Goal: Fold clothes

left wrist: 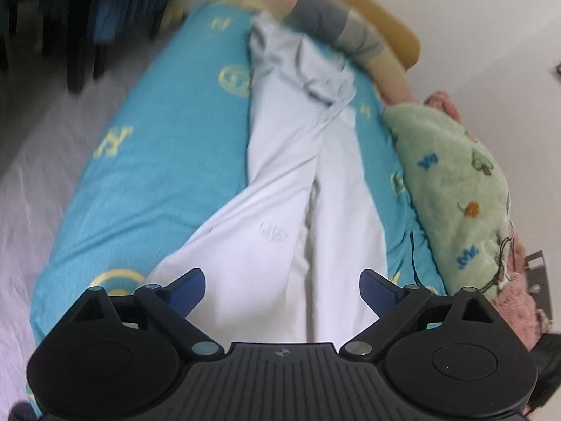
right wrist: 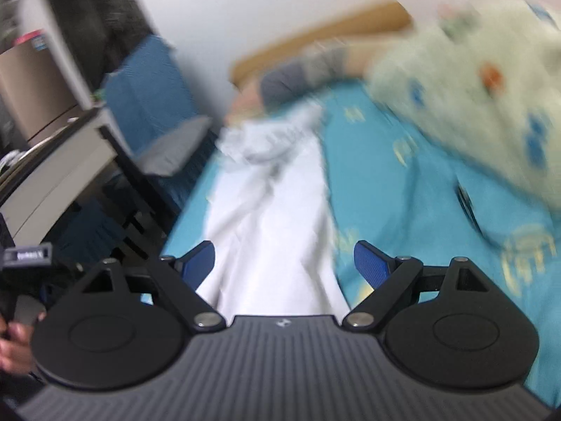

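Observation:
A pair of white trousers (left wrist: 291,189) lies lengthwise on a turquoise bed sheet (left wrist: 157,147), legs side by side, the far end bunched. My left gripper (left wrist: 284,287) is open, its blue pads wide apart over the near end of the trousers, holding nothing. In the right wrist view the same white trousers (right wrist: 273,217) run away from me on the turquoise sheet (right wrist: 403,182). My right gripper (right wrist: 284,263) is open, its pads either side of the near end of the cloth. That view is blurred.
A green printed blanket (left wrist: 452,182) lies along the right of the bed, over pink cloth (left wrist: 515,301). A person's arm in a grey sleeve (left wrist: 336,28) reaches across the far end. A wooden headboard (left wrist: 385,10) stands behind. Dark furniture (right wrist: 70,140) stands left of the bed.

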